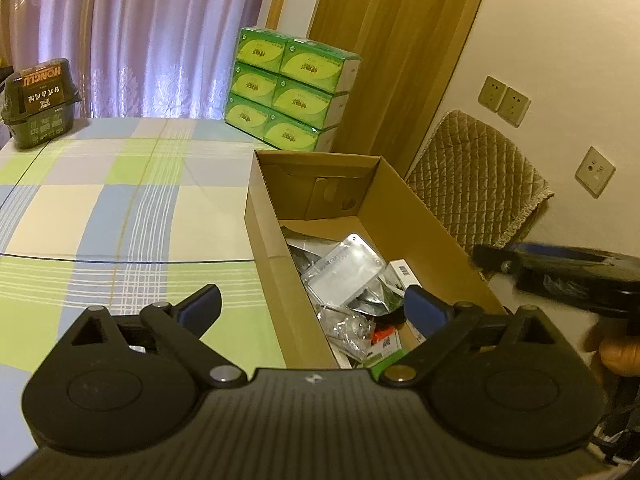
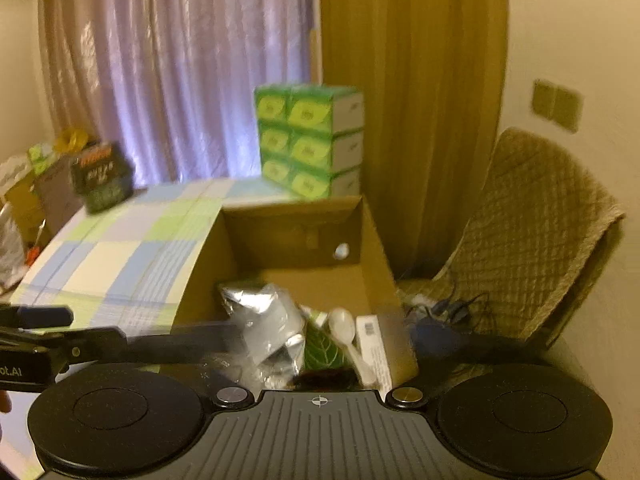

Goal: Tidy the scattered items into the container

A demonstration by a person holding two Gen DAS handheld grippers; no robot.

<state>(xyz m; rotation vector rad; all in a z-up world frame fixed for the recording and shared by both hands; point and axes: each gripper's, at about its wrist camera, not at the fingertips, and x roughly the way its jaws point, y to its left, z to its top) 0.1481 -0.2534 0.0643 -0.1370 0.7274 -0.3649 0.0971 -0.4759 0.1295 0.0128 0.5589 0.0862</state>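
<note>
The open cardboard box (image 1: 276, 264) stands on the checked tablecloth (image 1: 120, 208) and holds a clear plastic case (image 1: 344, 272), foil bags, a white barcoded carton (image 1: 404, 274) and small packets. My left gripper (image 1: 314, 306) is open and empty, straddling the box's near left wall. The right wrist view is blurred. There the box (image 2: 372, 248) shows a foil bag (image 2: 260, 320), a green leaf packet (image 2: 320, 350), a white plastic spoon (image 2: 344, 328) and the white carton (image 2: 372, 344). My right gripper (image 2: 320, 340) hangs open over the box's near end, holding nothing.
A stack of green tissue packs (image 1: 288, 92) stands behind the box. At the table's far left corner is a dark green carton (image 1: 40, 100). A chair with a quilted cover (image 1: 480, 184) is right of the table, below wall sockets (image 1: 504, 100). Curtains hang behind.
</note>
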